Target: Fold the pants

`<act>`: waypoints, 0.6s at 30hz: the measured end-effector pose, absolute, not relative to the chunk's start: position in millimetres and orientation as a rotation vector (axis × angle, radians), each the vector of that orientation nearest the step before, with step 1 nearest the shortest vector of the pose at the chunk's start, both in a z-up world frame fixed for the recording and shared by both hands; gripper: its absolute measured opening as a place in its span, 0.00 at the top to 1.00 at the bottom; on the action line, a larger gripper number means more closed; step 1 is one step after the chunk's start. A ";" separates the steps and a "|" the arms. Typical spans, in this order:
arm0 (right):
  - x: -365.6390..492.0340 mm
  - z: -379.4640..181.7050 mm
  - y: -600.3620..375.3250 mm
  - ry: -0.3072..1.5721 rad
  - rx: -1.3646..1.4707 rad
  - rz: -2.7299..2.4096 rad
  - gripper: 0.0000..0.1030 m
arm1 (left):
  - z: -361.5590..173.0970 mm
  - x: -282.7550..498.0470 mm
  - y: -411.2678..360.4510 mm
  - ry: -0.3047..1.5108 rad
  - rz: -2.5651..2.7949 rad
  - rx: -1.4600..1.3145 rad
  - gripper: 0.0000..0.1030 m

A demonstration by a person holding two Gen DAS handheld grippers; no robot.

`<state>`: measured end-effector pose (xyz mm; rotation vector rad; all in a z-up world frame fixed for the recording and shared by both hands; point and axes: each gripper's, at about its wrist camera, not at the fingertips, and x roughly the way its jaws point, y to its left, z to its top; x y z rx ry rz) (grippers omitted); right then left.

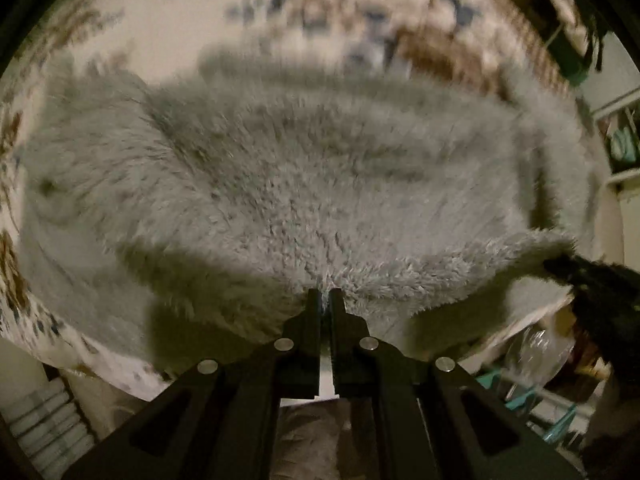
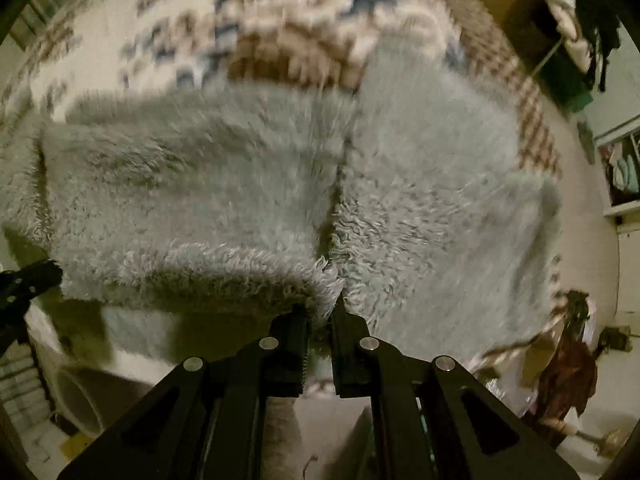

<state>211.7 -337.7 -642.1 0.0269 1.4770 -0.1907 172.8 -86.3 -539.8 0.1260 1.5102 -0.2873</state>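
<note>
- One pair of fluffy pale grey fleece pants, two black plastic claws, one patterned cover underneath. That's the whole count.
- The pants lie spread on a cream bed cover with a brown and blue blocky pattern, and their near edge is lifted off it, casting a shadow below.
- Left claw is clamped on the near edge of the pants, fingers nearly together with a tuft of pile pinched between.
- Right claw is clamped on the same near edge, further right, at a corner where two layers meet.
- Fabric is long shaggy pile, soft looking, with a dark seam line running away from the right claw.
- Both views are blurry, so the cover's pattern is hard to read.
- Each claw has four round silver rivets on its black arms.
</note>
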 end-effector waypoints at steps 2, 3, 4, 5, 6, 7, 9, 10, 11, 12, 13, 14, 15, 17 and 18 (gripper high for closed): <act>199.8 -670.2 -338.3 1.536 0.060 -0.185 0.84 | -563.5 166.5 -84.0 1.540 -0.248 0.132 0.94; 196.5 -678.4 -339.6 1.554 0.075 -0.186 0.72 | -568.8 165.7 -81.7 1.557 -0.232 0.113 0.90; 192.0 -687.4 -341.7 1.584 0.098 -0.184 0.60 | -570.8 165.2 -78.9 1.572 -0.211 0.087 0.87; 190.3 -689.3 -343.1 1.599 0.113 -0.178 0.54 | -569.5 165.1 -78.4 1.578 -0.190 0.083 0.69; 188.2 -687.1 -345.5 1.602 0.136 -0.169 0.38 | -566.3 164.8 -77.8 1.587 -0.185 0.072 0.54; 185.9 -681.0 -348.7 1.596 0.168 -0.163 0.23 | -560.4 164.4 -76.4 1.595 -0.179 0.054 0.48; 181.7 -658.2 -358.5 1.565 0.223 -0.170 0.18 | -544.6 163.2 -74.5 1.584 -0.152 0.032 0.37; 180.8 -644.9 -364.4 1.543 0.250 -0.176 0.18 | -536.7 163.3 -74.4 1.576 -0.136 0.029 0.37; 180.7 -627.1 -373.8 1.509 0.283 -0.196 0.18 | -523.5 164.9 -75.1 1.550 -0.111 0.023 0.37; 183.1 -616.1 -380.9 1.486 0.300 -0.213 0.17 | -515.9 165.7 -77.0 1.528 -0.098 0.023 0.34; 189.3 -609.3 -386.5 1.471 0.309 -0.227 0.17 | -506.5 169.1 -80.1 1.496 -0.085 0.021 0.33; 198.6 -601.4 -396.6 1.445 0.316 -0.257 0.17 | -498.7 174.3 -85.0 1.459 -0.073 0.022 0.31; 214.3 -597.8 -405.2 1.435 0.320 -0.268 0.17 | -494.6 179.1 -88.9 1.430 -0.062 0.033 0.30; 243.8 -601.0 -420.8 1.400 0.305 -0.317 0.17 | -493.3 195.6 -103.9 1.374 -0.048 0.057 0.30; 263.5 -602.3 -422.5 1.392 0.305 -0.326 0.17 | -494.9 205.1 -109.7 1.349 -0.041 0.064 0.29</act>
